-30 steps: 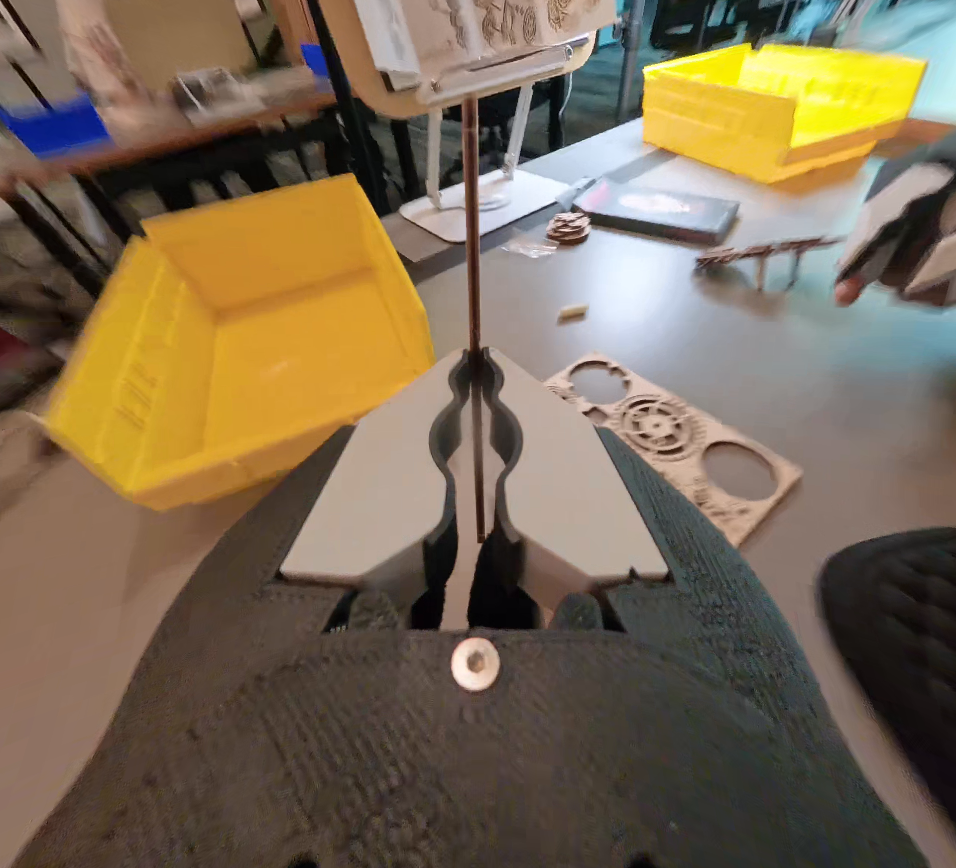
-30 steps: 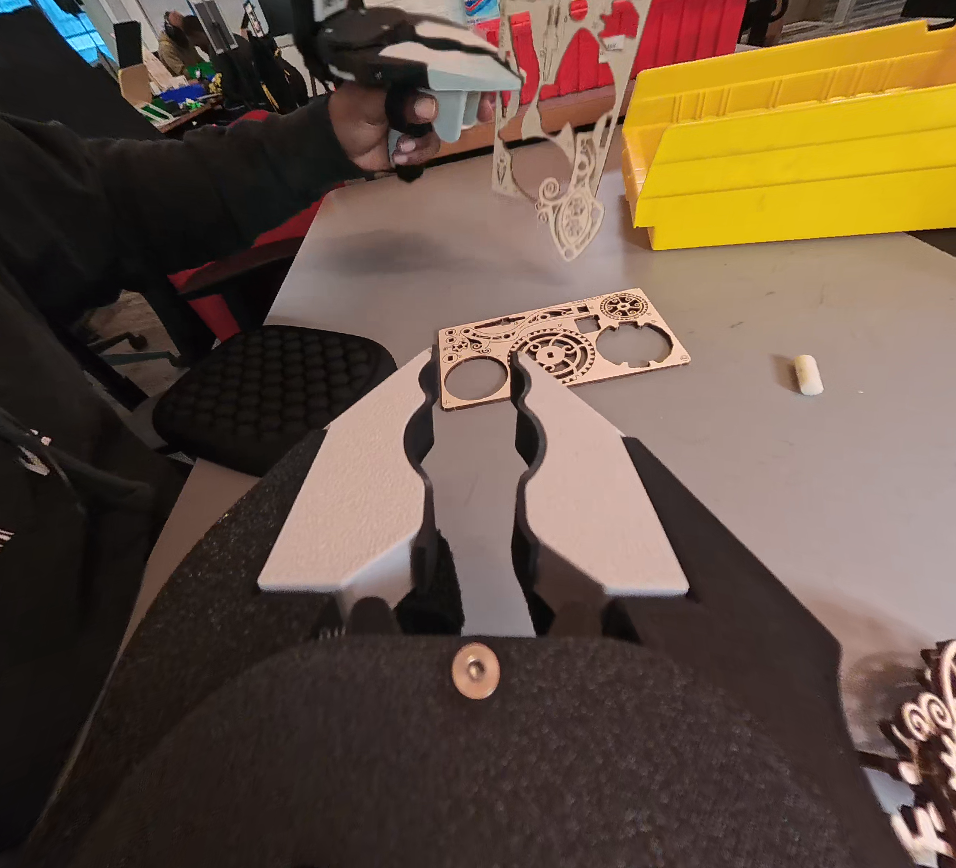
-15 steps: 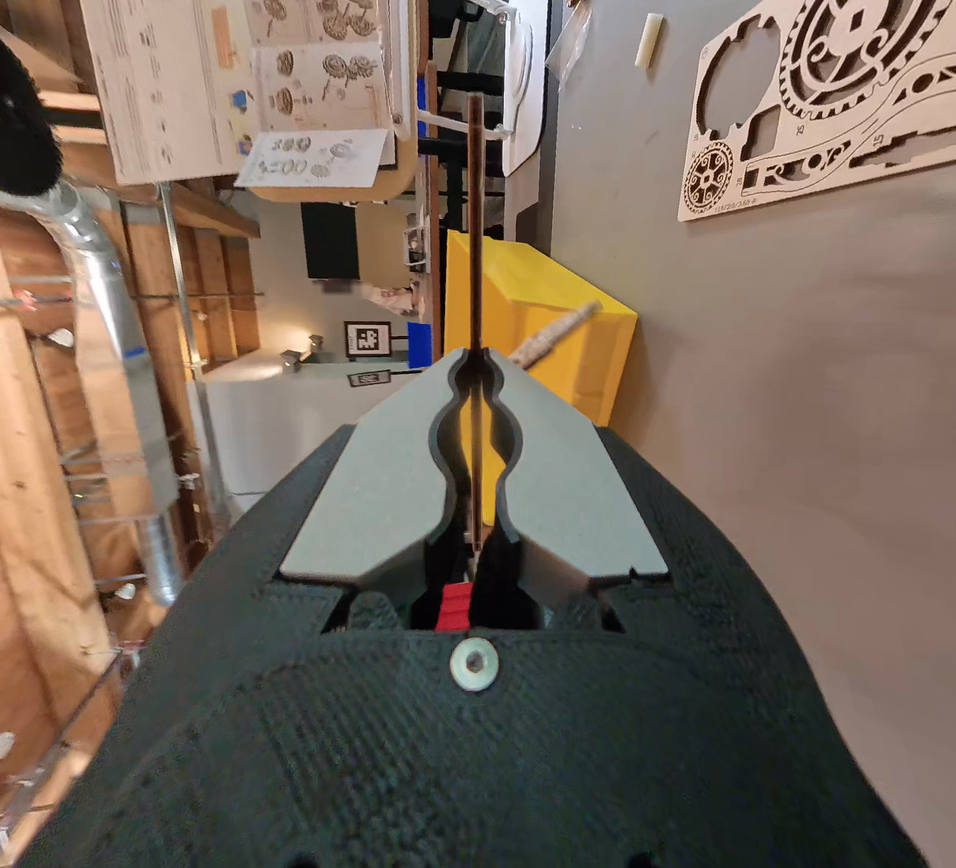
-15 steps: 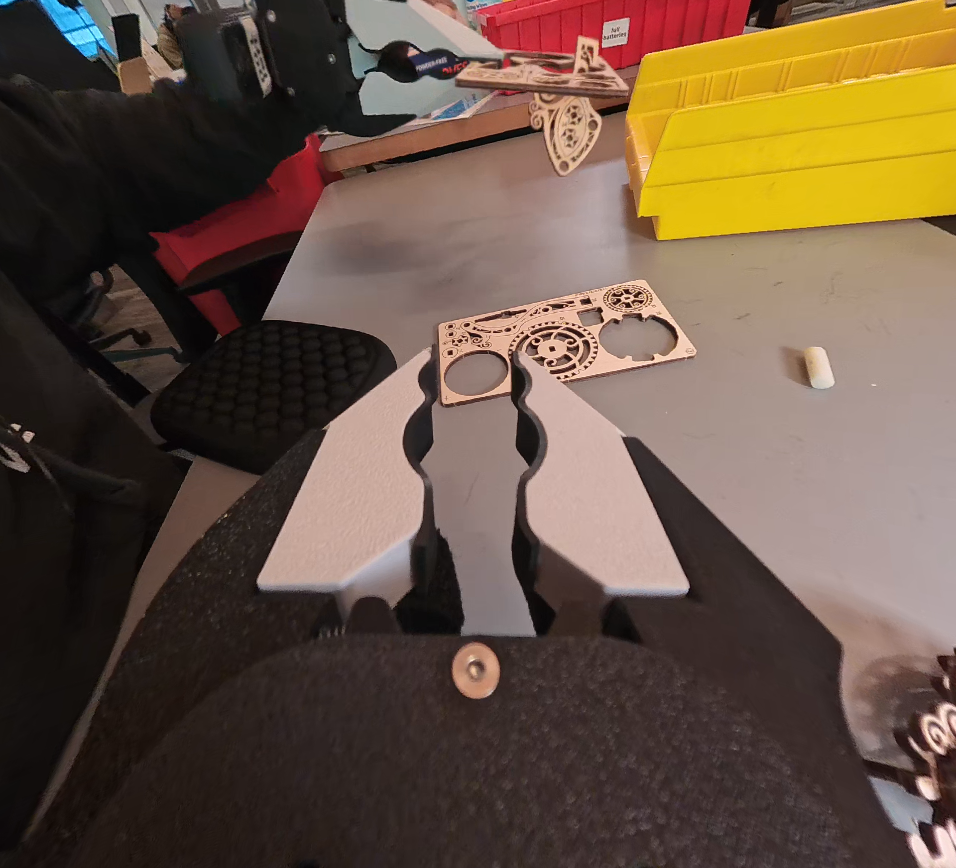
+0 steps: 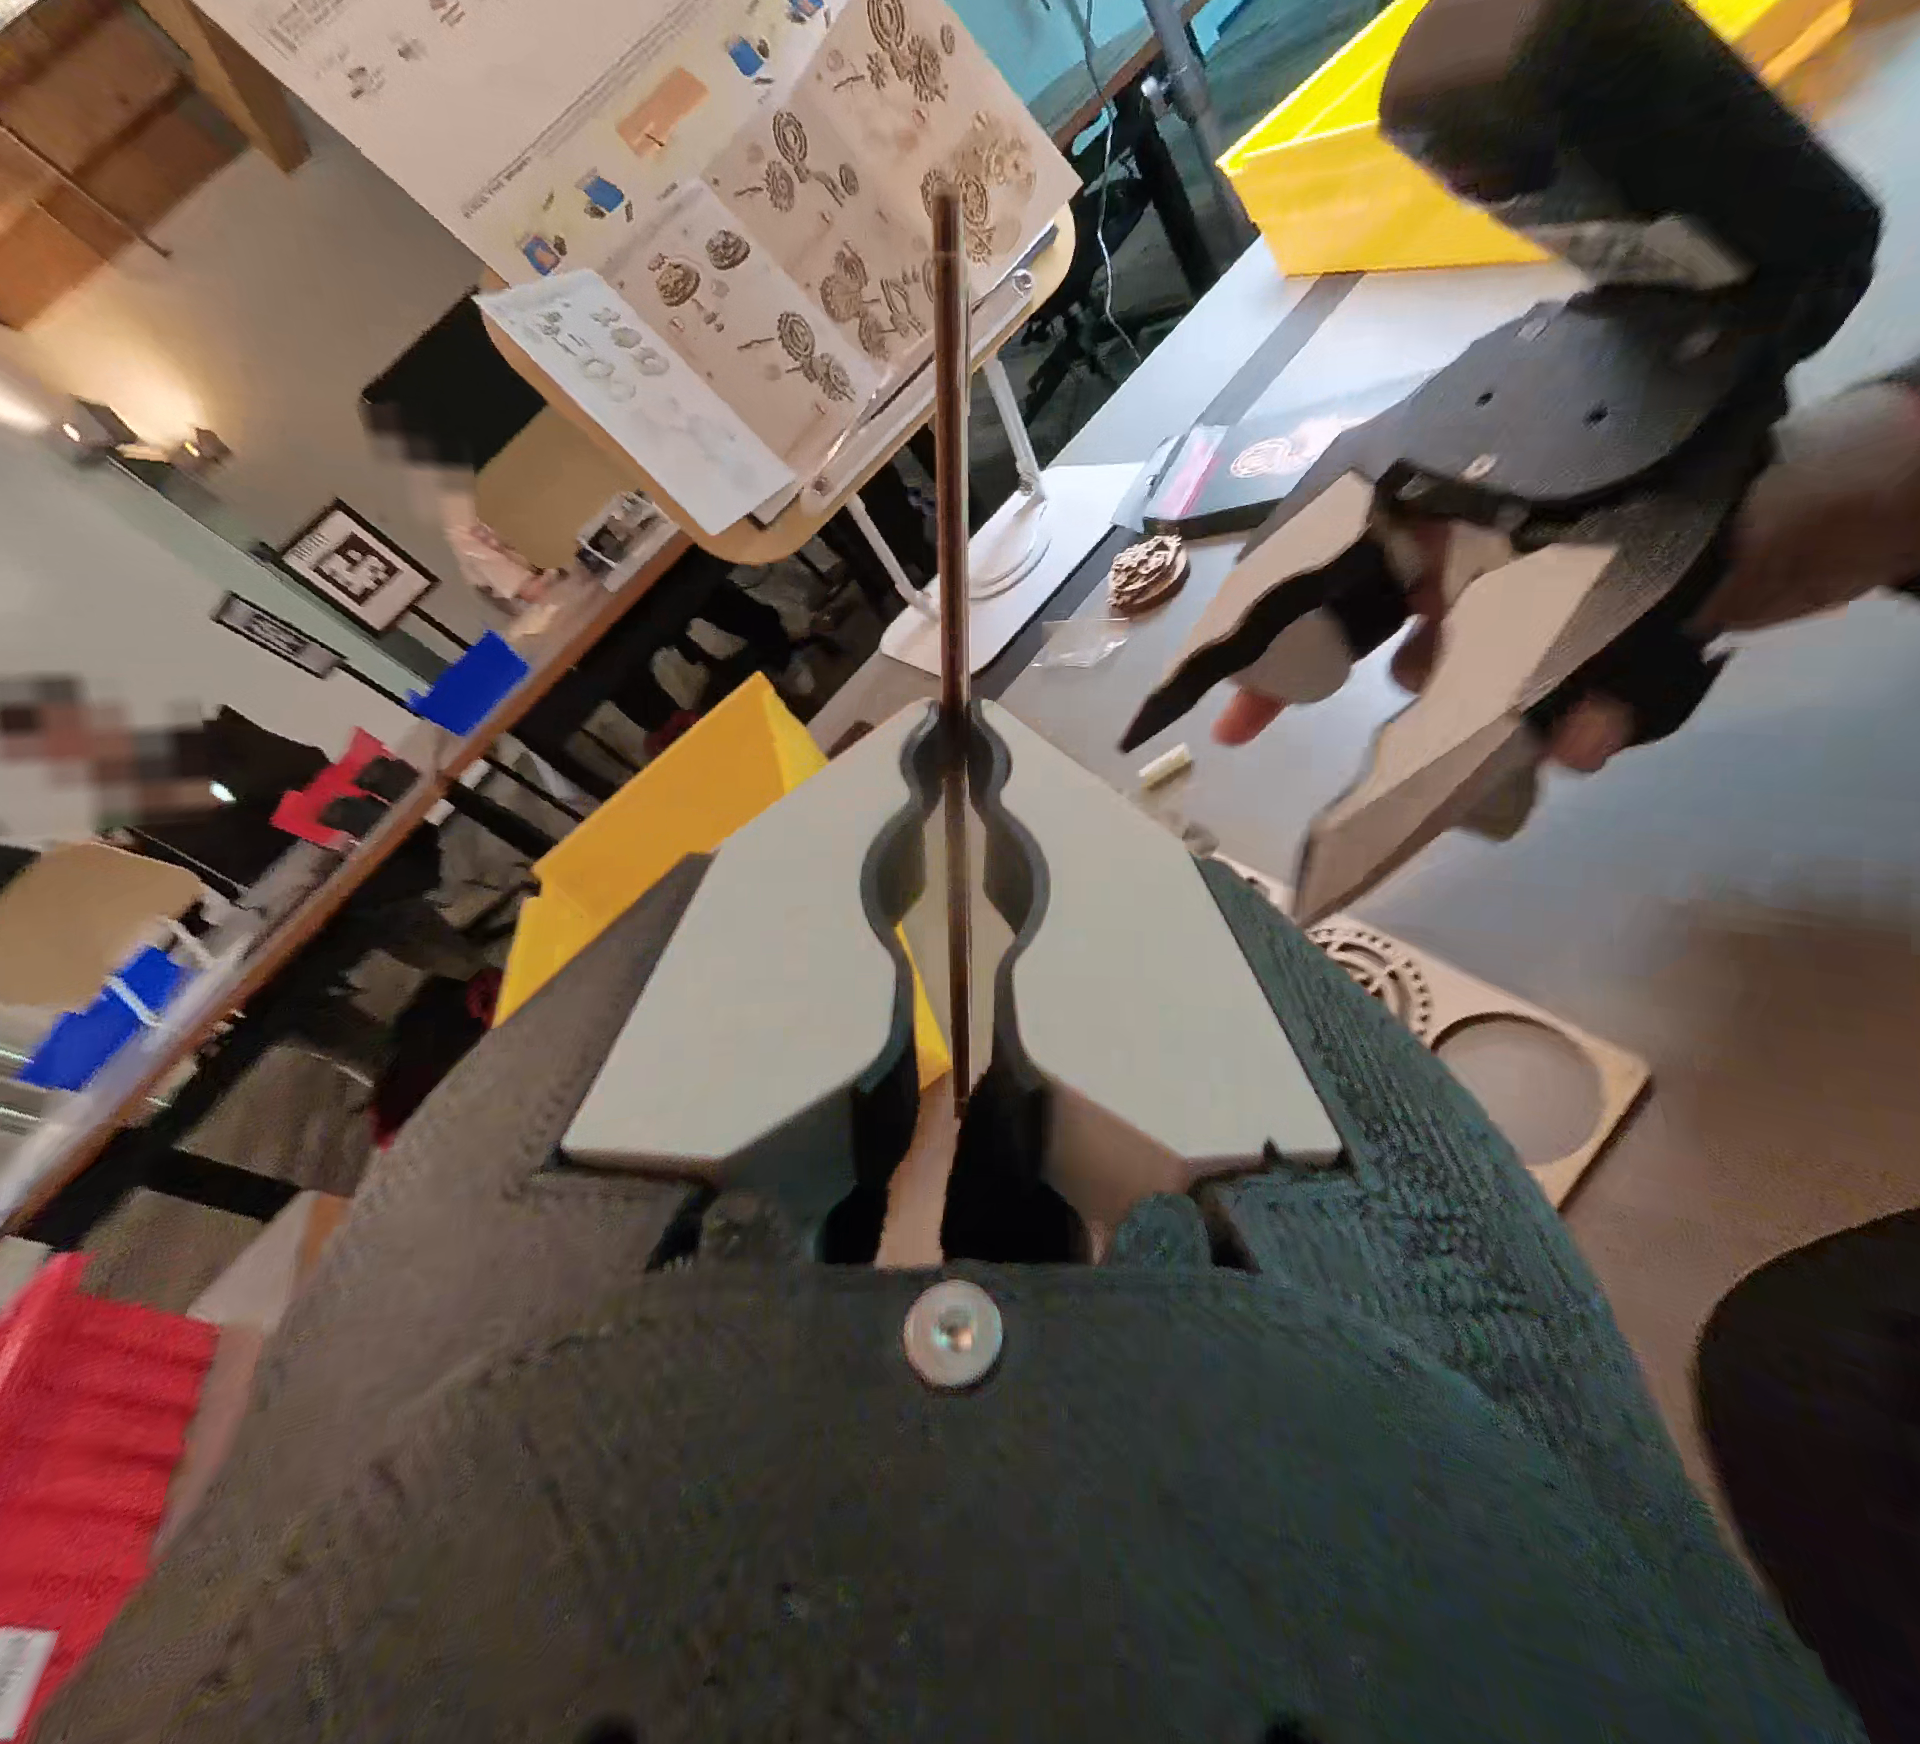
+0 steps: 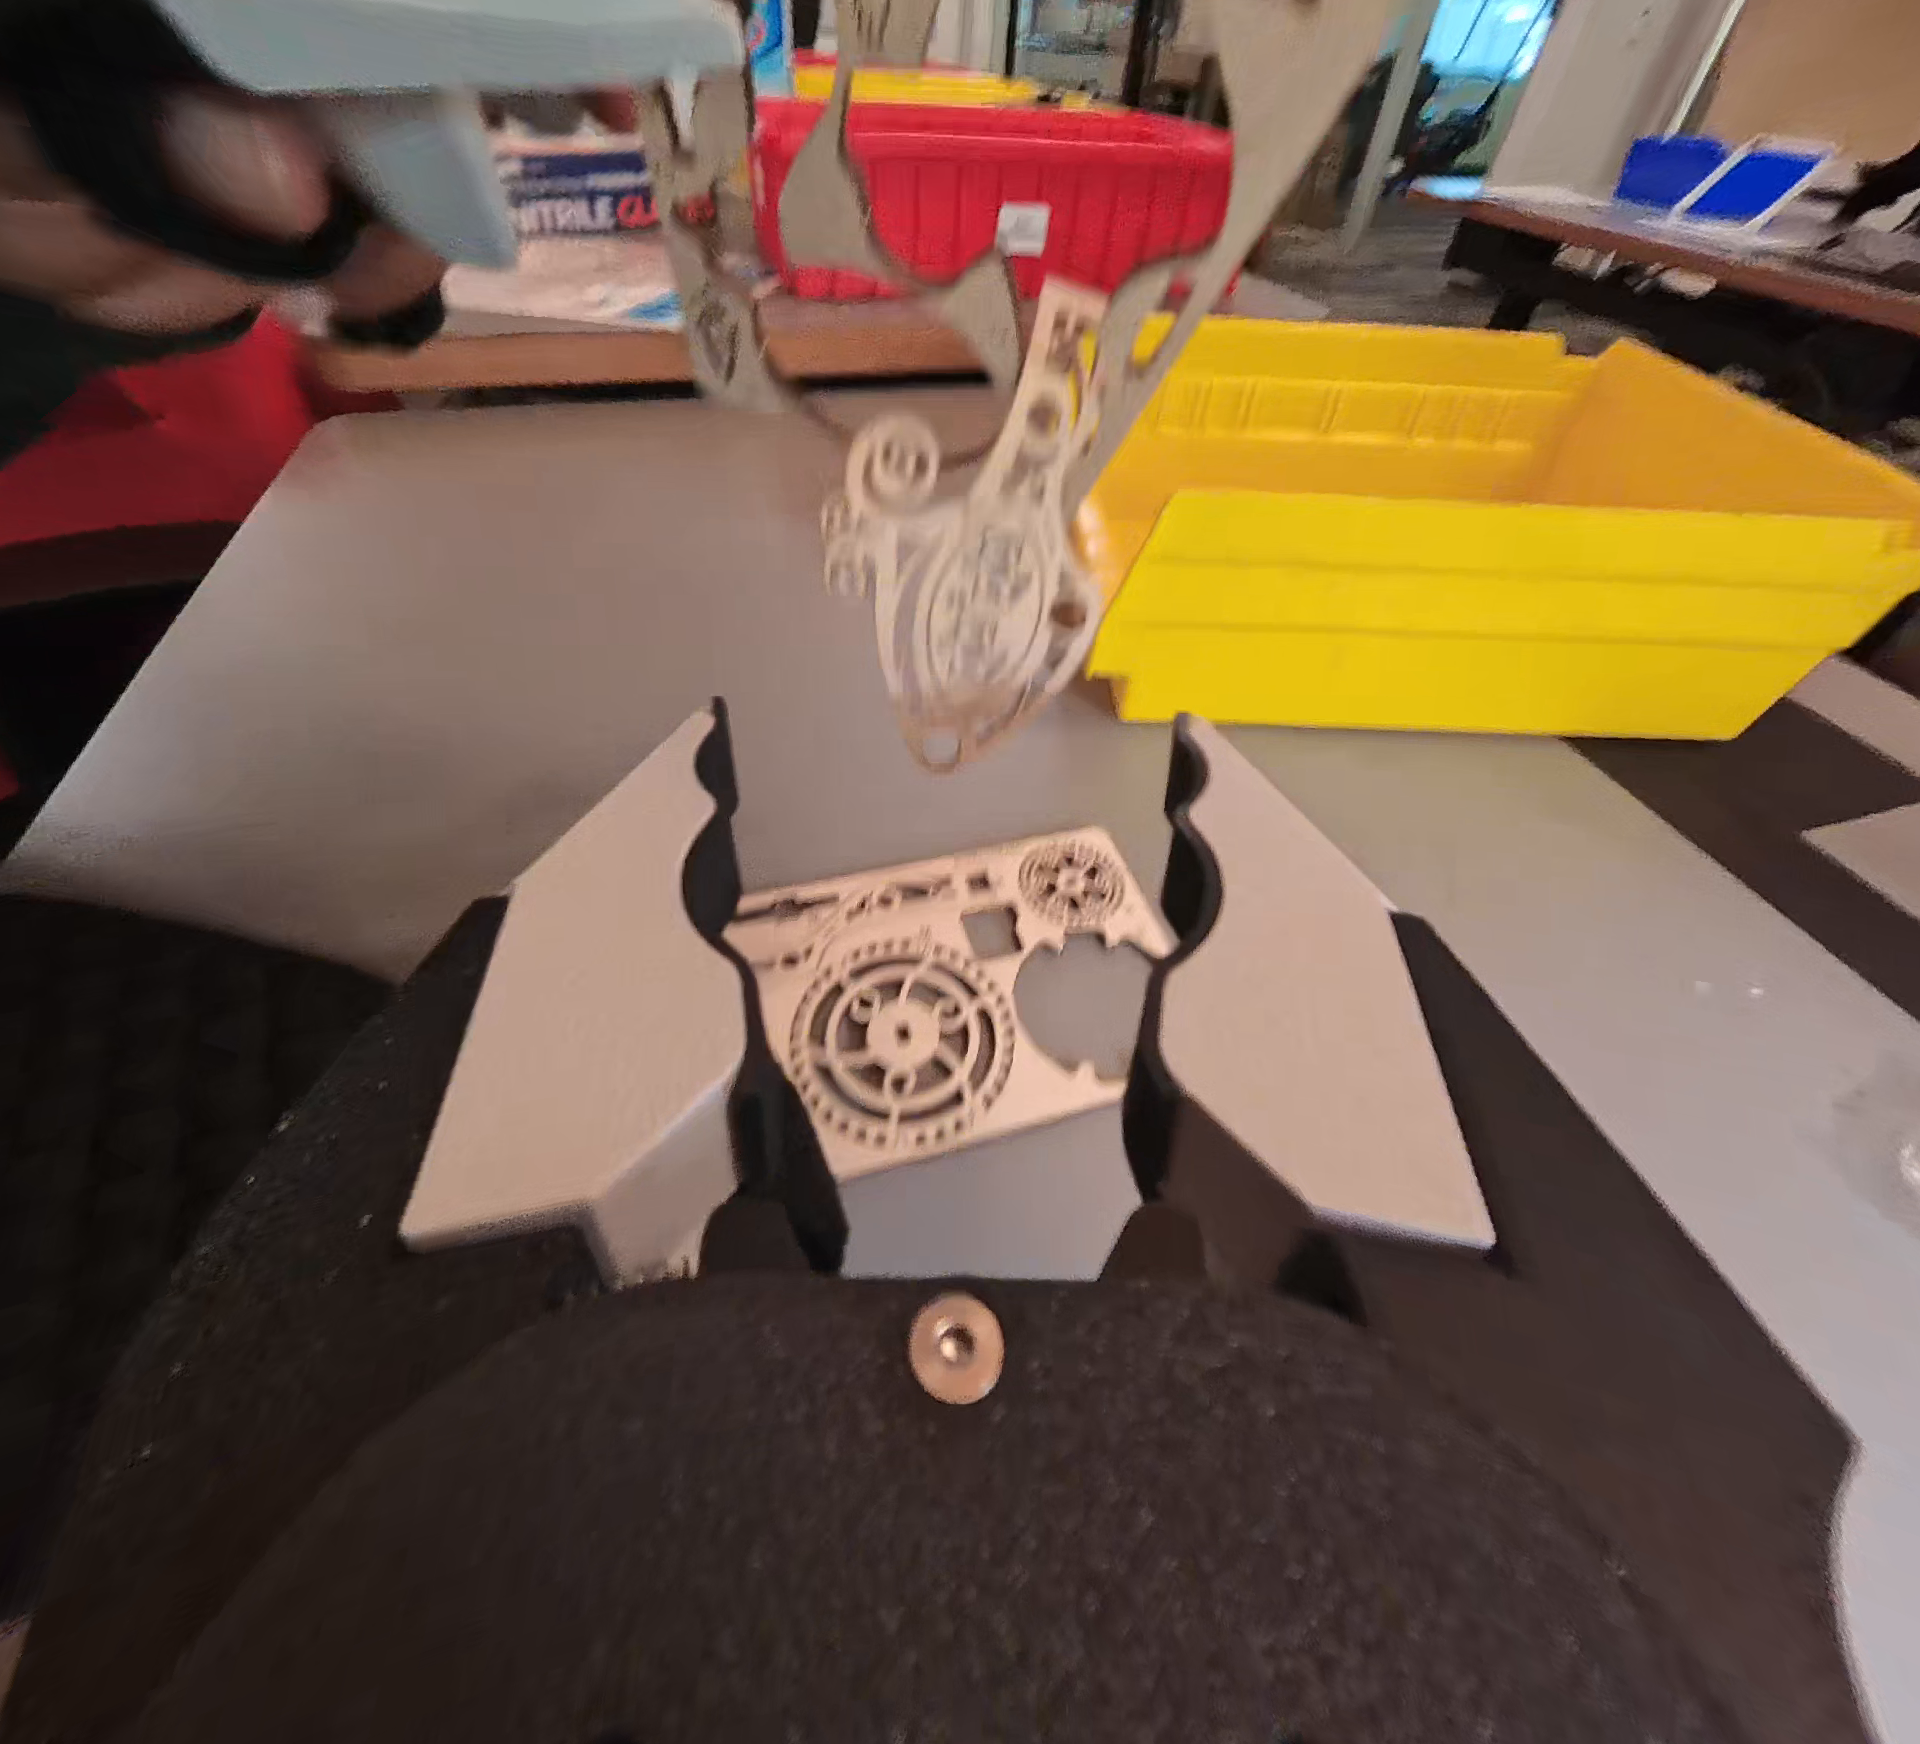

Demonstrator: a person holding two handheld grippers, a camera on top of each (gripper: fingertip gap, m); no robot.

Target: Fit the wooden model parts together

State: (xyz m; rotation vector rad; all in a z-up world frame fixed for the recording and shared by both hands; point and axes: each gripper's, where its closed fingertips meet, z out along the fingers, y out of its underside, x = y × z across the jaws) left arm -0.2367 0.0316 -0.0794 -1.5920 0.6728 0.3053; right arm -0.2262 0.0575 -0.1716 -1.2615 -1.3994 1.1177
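Observation:
My left gripper (image 5: 951, 720) is shut on a thin laser-cut wooden sheet (image 5: 948, 468), seen edge-on and held up in the air. In the right wrist view that sheet (image 6: 1278, 32) hangs from the blurred left gripper (image 6: 717, 47), and an ornate scrolled part (image 6: 966, 593) dangles at its lower end. My right gripper (image 6: 948, 726) is open wide and empty, its fingertips just below that part. It also shows in the left wrist view (image 5: 1216, 821), beside the sheet. A second wooden parts sheet (image 6: 935, 998) lies flat on the grey table (image 6: 468, 634).
A yellow bin (image 6: 1455, 572) stands at the right, a red bin (image 6: 987, 188) behind. Another yellow bin (image 5: 675, 821) sits past my left gripper. An instruction booklet on a stand (image 5: 727, 240), a small gear assembly (image 5: 1148, 567) and a black box (image 5: 1278, 458) are at the back. A black cushion (image 6: 156, 1071) lies at the left. Spacing between my two grippers at the tips: around 10 cm.
My right gripper has opened wide and moved in under the held sheet. My left gripper has rolled back from sideways and brought the sheet close to the right gripper.

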